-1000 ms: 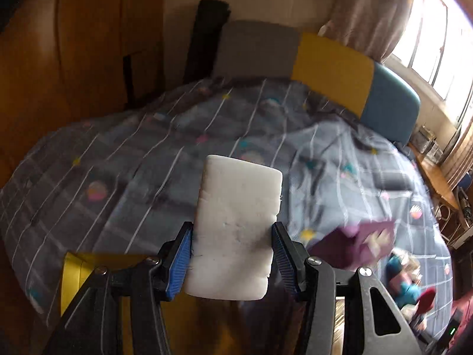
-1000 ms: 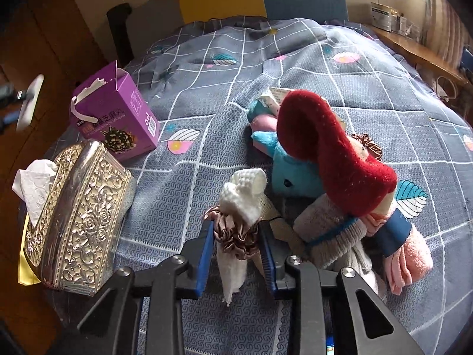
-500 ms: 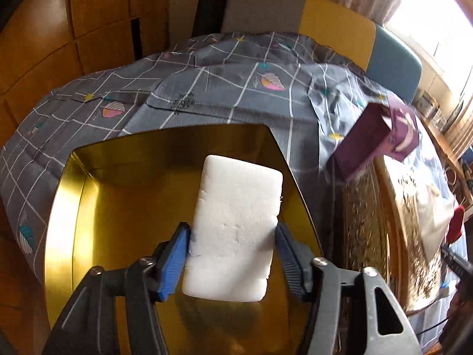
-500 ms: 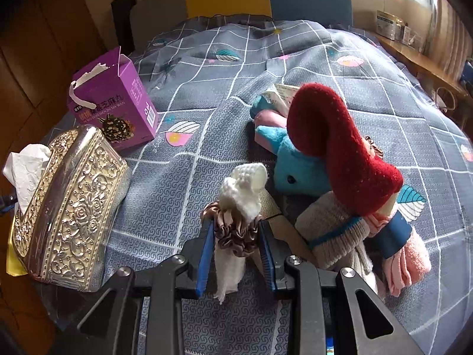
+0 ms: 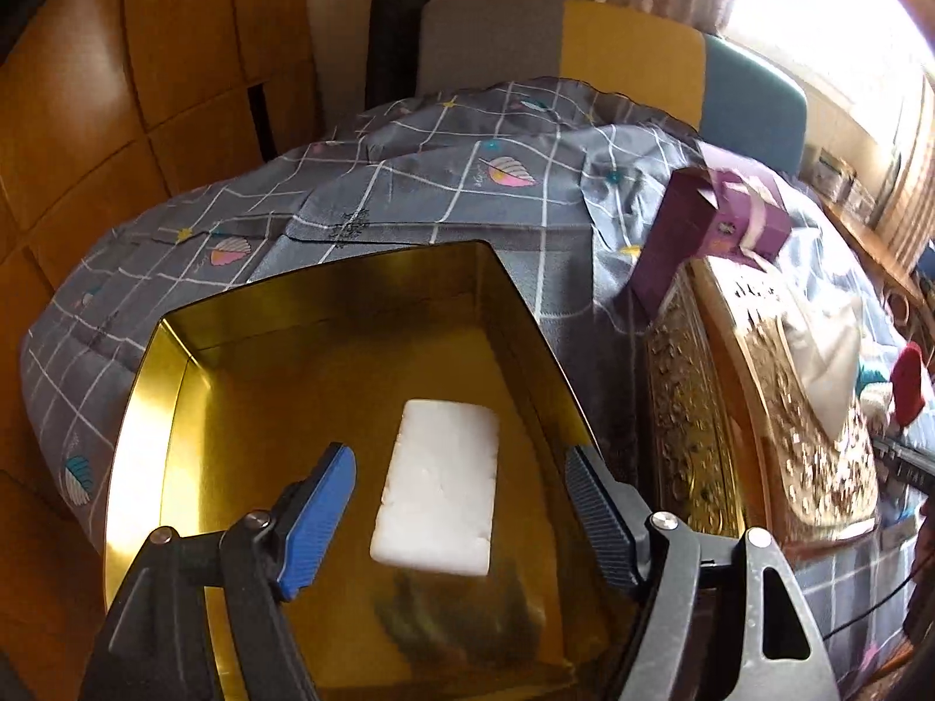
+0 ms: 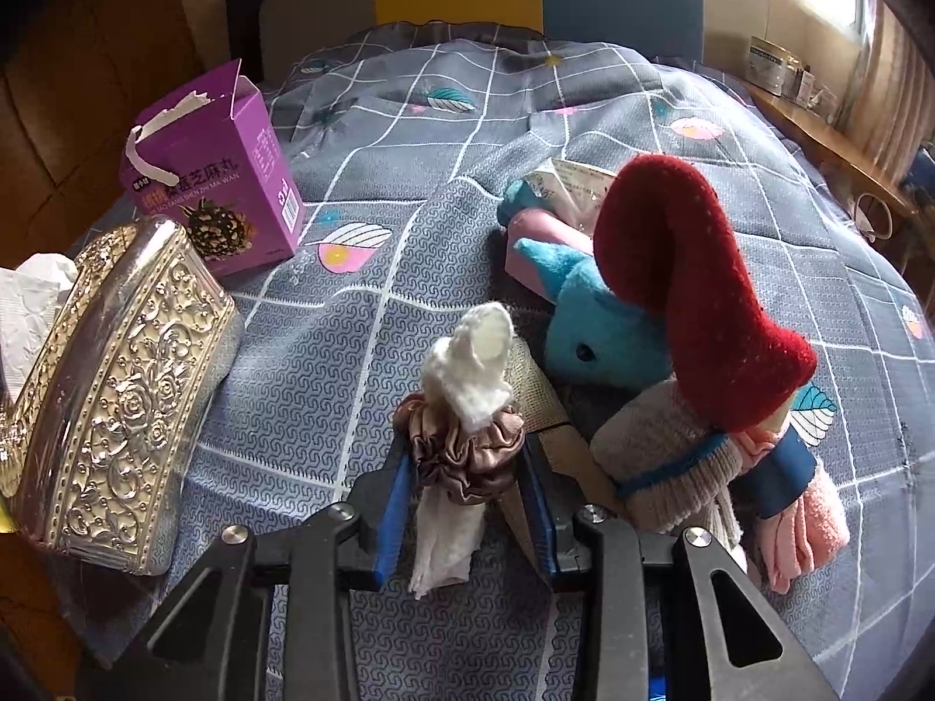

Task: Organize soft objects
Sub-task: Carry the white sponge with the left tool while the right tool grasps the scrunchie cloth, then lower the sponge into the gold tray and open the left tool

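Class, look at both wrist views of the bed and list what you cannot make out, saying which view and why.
- Left wrist: near part of the gold tin is cut off by the frame edge and covered by the left gripper.
- Left wrist: purple box is blurred, print unreadable.
- Right wrist: items beneath the red sock are hidden by the pile.
- Right wrist: windowsill boxes too small.

Quilted bed (image 6: 584,117) — gold tin (image 5: 146,409), toys (image 6: 608,327).
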The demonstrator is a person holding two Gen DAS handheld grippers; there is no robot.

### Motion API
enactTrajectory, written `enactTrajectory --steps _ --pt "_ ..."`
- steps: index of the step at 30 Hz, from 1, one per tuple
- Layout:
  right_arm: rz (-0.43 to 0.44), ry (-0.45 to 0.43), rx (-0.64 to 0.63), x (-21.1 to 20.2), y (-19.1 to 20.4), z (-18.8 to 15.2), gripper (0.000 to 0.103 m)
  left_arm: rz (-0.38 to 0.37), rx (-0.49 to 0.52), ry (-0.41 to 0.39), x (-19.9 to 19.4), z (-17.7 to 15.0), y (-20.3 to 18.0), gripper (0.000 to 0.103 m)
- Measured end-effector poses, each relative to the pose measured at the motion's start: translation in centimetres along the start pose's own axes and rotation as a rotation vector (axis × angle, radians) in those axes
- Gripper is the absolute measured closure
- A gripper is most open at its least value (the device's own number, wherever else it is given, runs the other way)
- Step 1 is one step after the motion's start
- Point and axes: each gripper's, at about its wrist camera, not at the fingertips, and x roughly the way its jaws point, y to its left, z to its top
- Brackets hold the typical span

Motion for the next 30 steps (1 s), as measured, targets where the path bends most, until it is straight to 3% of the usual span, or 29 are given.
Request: enactTrajectory --steps 24,30 --pt "-0.008 0.009 0.026 0.2 -0.2 0.1 0.069 -0.026 0.075 -0.024 -2.1 -1.8 -1.6 0.026" --pt "0.027 0.010 0.057 -0.2 0.4 2.3 0.072 -0.052 0.097 -0.027 -2.5 -2.2 -1.7 0.026"
